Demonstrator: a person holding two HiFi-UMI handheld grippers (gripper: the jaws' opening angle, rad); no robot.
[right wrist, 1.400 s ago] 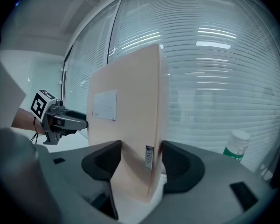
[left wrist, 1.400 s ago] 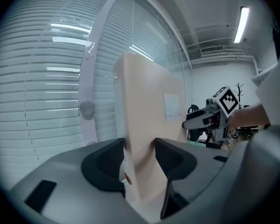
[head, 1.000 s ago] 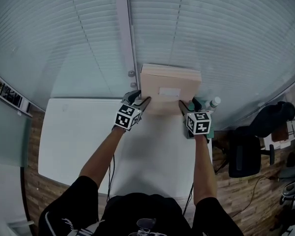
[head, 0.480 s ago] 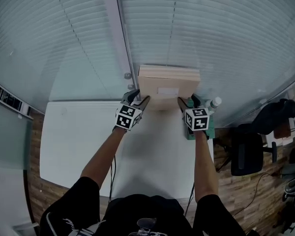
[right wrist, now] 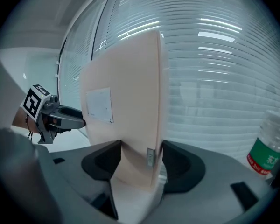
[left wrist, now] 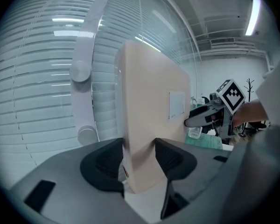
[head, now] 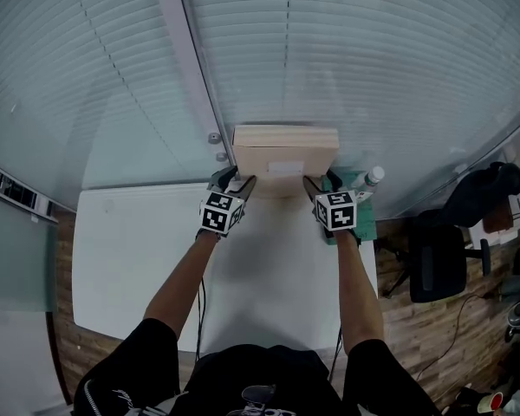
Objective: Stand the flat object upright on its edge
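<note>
Labels on box point(head: 286, 148) and bottle point(right wrist: 266, 146) are illegible.

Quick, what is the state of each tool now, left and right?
Left tool: closed on the flat box, at its left edge.
Right tool: closed on the same box, at its right edge.

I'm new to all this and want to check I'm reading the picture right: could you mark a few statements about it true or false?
The flat box is upright at the white table's far edge. True.
Only the left gripper grips it. False: the right gripper clamps its other side too.
A green-labelled bottle is to its right. True.
The box's white label faces the blinds. False: it faces the person.
</note>
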